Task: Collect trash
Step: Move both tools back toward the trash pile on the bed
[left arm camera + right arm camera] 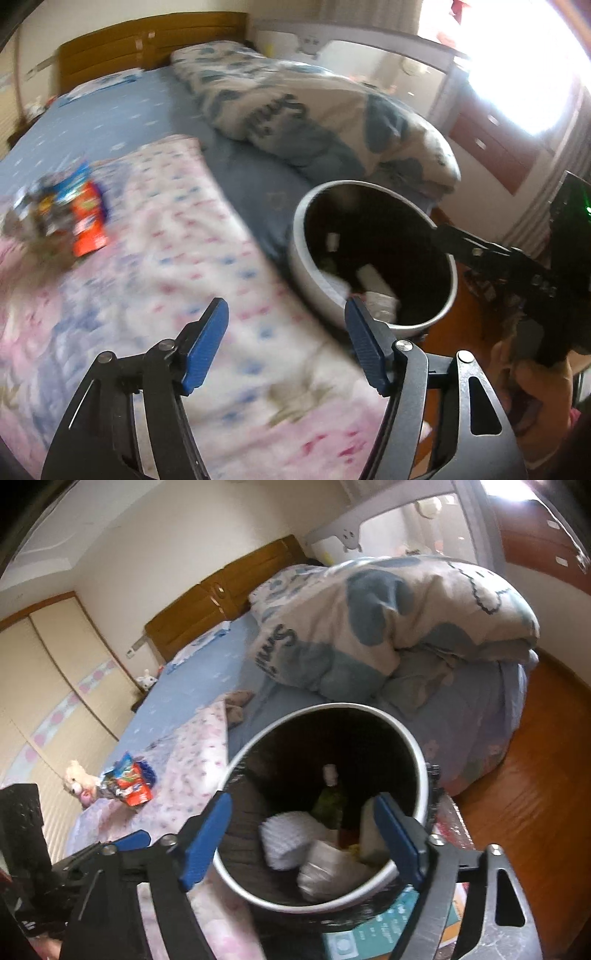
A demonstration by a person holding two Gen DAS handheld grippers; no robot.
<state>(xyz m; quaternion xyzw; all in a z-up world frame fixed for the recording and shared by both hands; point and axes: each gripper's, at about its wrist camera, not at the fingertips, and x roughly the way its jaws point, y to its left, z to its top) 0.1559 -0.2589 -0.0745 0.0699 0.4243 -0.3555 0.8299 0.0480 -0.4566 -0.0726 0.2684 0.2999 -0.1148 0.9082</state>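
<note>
Both claws are empty with jaws spread: the right gripper (301, 834) hangs over the mouth of the bin (419, 760), its blue pads straddling the opening, and the left gripper (286, 347) is out over the pink blanket (207, 266), pads wide apart with nothing between them.

That spacing makes sense for the job. With the right claw above the bin and holding nothing, it reads as a spot for dropping, not picking. Inside the bin lie white crumpled paper (288, 838), a pale bag-like wad (328, 867) and something green (327, 801), so some trash is likely collected already.

What is left sits well apart: a small heap of bright snack wrappers (79, 218) on the blanket, orange and blue, far to the left of the left claw. In the right view the same wrappers (129, 782) lie beside a plush toy (75, 779). The left view is motion-blurred, so I cannot say how many pieces the heap holds.

The bin stands at the bed's edge, close against the blanket, which keeps the carry from wrappers to bin short. Behind it a folded duvet (332, 118) is bunched on the blue sheet (110, 114), clear of the work. The left claw, already open and nearest the heap, seems the natural one for the next pick.
</note>
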